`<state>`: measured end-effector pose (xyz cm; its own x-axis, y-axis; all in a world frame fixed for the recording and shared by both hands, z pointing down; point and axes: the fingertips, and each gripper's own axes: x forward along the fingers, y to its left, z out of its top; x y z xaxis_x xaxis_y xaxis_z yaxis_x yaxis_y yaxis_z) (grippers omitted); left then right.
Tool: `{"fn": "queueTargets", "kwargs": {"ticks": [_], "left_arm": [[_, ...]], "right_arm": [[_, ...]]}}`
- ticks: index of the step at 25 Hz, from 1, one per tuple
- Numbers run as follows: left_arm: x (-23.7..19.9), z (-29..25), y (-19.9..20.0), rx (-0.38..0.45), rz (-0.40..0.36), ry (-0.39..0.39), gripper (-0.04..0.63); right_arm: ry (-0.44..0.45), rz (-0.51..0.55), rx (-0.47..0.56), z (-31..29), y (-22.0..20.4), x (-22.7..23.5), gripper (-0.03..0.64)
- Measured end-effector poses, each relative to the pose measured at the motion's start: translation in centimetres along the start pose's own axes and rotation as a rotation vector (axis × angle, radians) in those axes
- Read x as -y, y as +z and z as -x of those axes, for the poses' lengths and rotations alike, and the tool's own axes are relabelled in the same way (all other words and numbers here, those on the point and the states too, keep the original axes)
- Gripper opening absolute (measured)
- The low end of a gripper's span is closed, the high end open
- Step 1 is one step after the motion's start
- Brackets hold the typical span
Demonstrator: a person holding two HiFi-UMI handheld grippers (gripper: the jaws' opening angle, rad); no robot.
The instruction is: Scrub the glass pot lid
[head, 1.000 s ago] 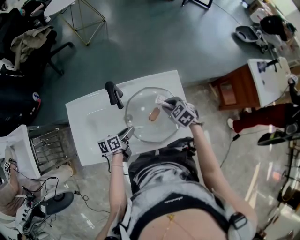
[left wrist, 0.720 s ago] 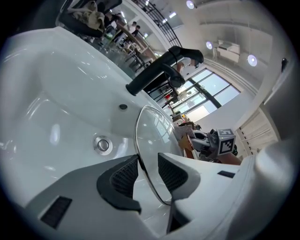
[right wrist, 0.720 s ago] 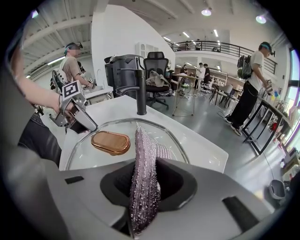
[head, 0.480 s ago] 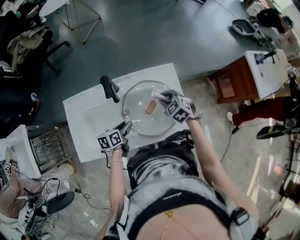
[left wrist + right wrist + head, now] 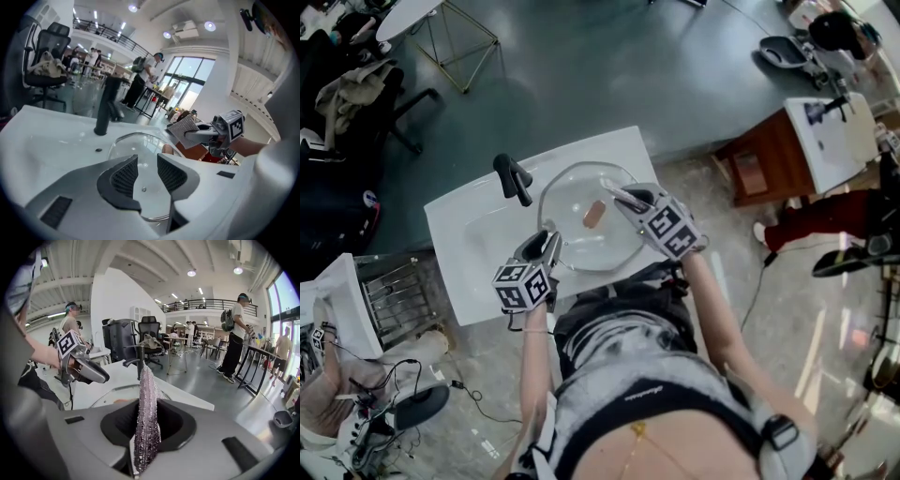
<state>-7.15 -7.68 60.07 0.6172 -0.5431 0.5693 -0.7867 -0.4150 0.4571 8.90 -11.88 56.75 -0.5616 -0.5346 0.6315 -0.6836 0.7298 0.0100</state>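
Head view looks steeply down; both gripper views (close, facing) share the lid.

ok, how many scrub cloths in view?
1: the silvery mesh cloth, clamped upright in the right gripper and held just above the glass pot lid. None seen elsewhere, though another could be hidden.

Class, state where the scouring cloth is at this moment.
In the head view the scouring cloth sits right of centre, clamped in the right tongs by the far right edge of the glass pot lid, above the white sink.
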Motion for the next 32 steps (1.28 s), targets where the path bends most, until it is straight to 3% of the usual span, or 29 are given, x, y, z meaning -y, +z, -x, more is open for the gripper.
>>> {"fn": "queueTargets", "kwargs": {"ticks": [9, 14, 23, 32], "left_arm": [[8.7, -0.8, 5.4, 0.169, -0.138, -0.084, 0.002], [12.7, 0.0, 7.9, 0.282, -0.173, -0.095, 0.000], [17.3, 3.4, 11.9, 0.482, -0.268, 0.002, 0.000], [17.3, 8.3, 12.4, 0.514, -0.313, -0.024, 0.000]], "right_arm": [[-0.030, -0.017, 0.158, 5.9, 3.0, -0.8, 0.081], [0.001, -0.056, 0.273, 8.8, 4.9, -1.7, 0.081], [0.057, -0.041, 0.415, 11.2, 7.7, -3.3, 0.081], [-0.013, -0.006, 0.476, 11.7, 11.3, -8.0, 0.080]]}}
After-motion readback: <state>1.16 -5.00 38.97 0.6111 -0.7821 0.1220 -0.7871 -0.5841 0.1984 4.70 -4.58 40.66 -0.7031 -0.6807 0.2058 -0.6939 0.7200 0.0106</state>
